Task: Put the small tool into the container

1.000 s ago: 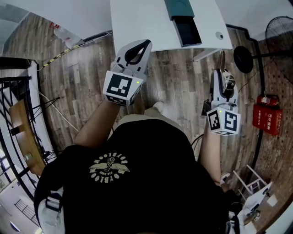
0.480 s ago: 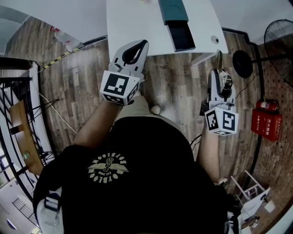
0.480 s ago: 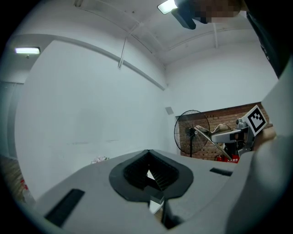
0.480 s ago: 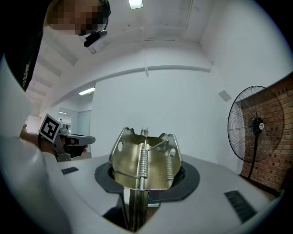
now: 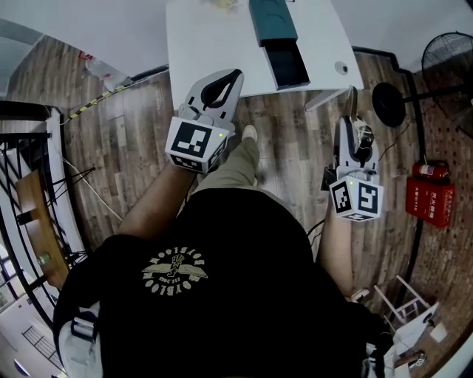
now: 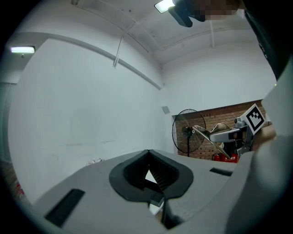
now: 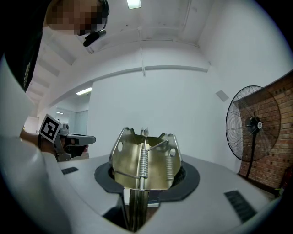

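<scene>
The right gripper [image 7: 145, 182] pinched the small tool [image 7: 143, 155], a brassy spring clip, over the wood floor [image 5: 295, 140]. The left gripper [image 6: 149, 156] was pressed together, empty. The teal container [image 5: 273, 22] sat on the white table [image 5: 207, 52] ahead

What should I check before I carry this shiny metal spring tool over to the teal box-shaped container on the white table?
1. Grip: the shiny metal spring tool sits clamped between the right gripper jaws: ok.
2. Target in sight: the teal box-shaped container lies on the white table: ok.
3. Opening: its dark open section appears to face up, with nothing visible inside: ok.
4. Tool above the container: the right gripper is over the wooden floor, beside the table's corner: not ok.
5. Left gripper: jaws together, nothing between them, off to the container's left: ok.
6. Fit of the tool in the opening: cannot tell.
</scene>
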Demonstrator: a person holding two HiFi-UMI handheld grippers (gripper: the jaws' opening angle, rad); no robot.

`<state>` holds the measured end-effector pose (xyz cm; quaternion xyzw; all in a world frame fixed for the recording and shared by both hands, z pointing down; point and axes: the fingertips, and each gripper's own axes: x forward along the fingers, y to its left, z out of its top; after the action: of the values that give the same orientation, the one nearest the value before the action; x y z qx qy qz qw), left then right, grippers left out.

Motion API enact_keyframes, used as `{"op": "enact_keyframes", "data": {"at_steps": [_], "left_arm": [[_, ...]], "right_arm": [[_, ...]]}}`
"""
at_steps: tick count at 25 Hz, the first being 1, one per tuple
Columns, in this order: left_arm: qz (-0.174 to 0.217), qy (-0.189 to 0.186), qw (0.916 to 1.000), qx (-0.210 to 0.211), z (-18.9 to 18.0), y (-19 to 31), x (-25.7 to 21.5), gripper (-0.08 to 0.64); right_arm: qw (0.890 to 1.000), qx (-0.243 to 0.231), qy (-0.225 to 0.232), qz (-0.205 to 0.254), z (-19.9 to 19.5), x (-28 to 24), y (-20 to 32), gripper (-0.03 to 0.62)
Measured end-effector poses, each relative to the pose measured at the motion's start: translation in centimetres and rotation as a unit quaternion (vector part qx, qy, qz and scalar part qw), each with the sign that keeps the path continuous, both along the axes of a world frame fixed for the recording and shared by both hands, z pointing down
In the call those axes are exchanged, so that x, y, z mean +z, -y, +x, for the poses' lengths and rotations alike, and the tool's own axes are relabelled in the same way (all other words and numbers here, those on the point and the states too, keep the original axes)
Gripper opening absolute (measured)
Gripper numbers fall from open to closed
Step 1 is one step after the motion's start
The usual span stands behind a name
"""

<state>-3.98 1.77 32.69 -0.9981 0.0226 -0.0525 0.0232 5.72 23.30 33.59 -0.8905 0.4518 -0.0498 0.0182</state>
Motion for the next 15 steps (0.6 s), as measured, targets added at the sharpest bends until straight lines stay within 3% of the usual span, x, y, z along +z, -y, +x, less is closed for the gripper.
{"op": "enact_keyframes", "data": {"at_steps": [7, 15], "left_arm": [[-0.015, 0.010, 0.9998, 0.003, 2.0, 1.4, 1.7, 0.008], [-0.023, 0.014, 0.9993, 0.028, 6.8, 3.0, 3.0, 0.008]], "right_arm": [[1.000, -0.006, 0.001, -0.019, 1.3, 0.7, 1.4, 0.158], [0.999, 0.001, 0.009, -0.037, 4.6, 1.7, 3.5, 0.158]]}}
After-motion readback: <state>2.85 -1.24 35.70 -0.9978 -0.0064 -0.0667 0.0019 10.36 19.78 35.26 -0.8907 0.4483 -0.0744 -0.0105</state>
